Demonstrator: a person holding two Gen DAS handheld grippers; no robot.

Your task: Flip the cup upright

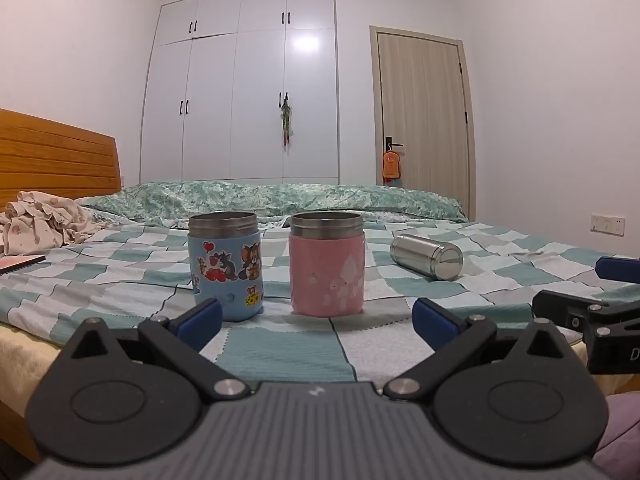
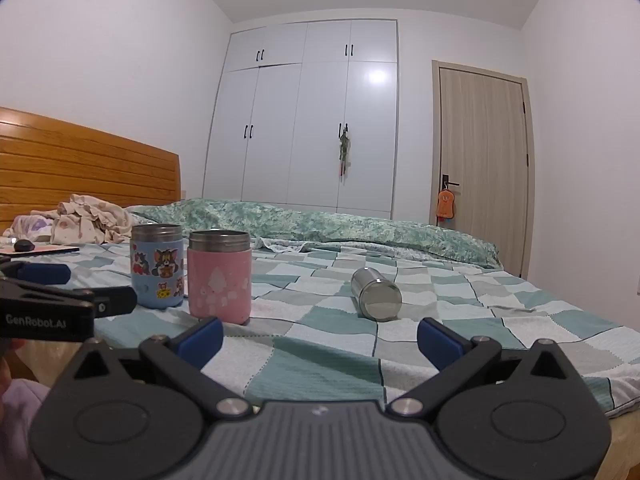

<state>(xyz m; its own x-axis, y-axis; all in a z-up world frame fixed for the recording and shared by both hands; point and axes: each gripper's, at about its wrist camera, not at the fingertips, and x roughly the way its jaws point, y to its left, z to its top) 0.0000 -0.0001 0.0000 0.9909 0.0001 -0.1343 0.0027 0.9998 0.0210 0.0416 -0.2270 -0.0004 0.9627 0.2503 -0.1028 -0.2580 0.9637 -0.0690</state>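
Note:
A steel cup [image 1: 426, 256] lies on its side on the checked bedspread, base toward me; it also shows in the right wrist view [image 2: 376, 294]. A blue cartoon cup [image 1: 226, 266] and a pink cup [image 1: 327, 264] stand upright side by side, also in the right wrist view as blue cup [image 2: 157, 266] and pink cup [image 2: 219, 277]. My left gripper [image 1: 316, 324] is open and empty, just short of the two upright cups. My right gripper [image 2: 320, 340] is open and empty, a short way before the lying cup.
The bed [image 2: 320, 360] has a wooden headboard [image 1: 56, 152], crumpled clothes [image 1: 44, 220] at left and a rolled green quilt [image 1: 280, 196] behind. A flat book [image 2: 44, 250] with a dark mouse lies at left. Wardrobe and door stand behind.

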